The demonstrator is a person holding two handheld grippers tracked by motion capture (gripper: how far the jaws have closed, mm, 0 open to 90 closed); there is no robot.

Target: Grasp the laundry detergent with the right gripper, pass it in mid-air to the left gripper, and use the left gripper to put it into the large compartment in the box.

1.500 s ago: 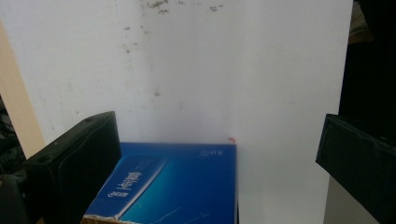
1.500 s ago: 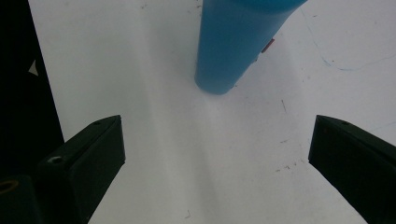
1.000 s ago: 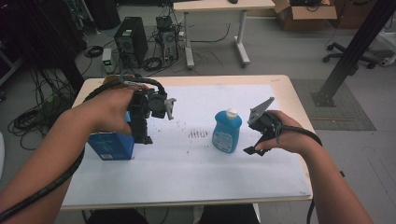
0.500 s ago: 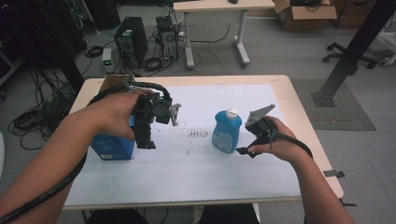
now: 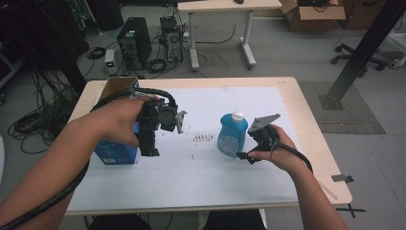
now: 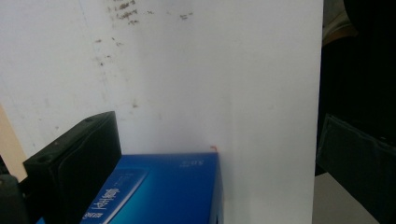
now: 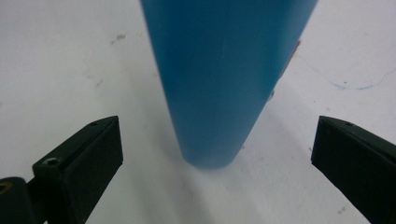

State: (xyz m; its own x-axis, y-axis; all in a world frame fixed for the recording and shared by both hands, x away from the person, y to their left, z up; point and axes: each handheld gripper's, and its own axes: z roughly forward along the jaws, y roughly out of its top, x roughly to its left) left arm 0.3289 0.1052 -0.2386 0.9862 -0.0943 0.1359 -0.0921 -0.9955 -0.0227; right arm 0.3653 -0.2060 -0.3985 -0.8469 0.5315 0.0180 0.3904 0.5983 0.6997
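A blue carton (image 5: 115, 152) with white lettering lies on the white sheet at the table's left. My left gripper (image 5: 149, 151) points down at the carton's right end. In the left gripper view the carton (image 6: 163, 191) sits between the open jaws, close to the left one. A blue bottle (image 5: 232, 135) with a white cap stands upright right of centre. My right gripper (image 5: 249, 154) is just to its right, low over the sheet. In the right gripper view the bottle (image 7: 219, 79) stands ahead between the wide-open fingers (image 7: 79, 163), untouched.
A white sheet (image 5: 210, 177) covers most of the wooden table (image 5: 316, 158) and carries dark smudges (image 5: 203, 138) at its middle. An open brown cardboard box (image 5: 117, 86) stands behind the carton at the back left. Cables trail from both grippers.
The left gripper has moved slightly right and down by the carton's right end. The right gripper has edged left, closer to the bottle.
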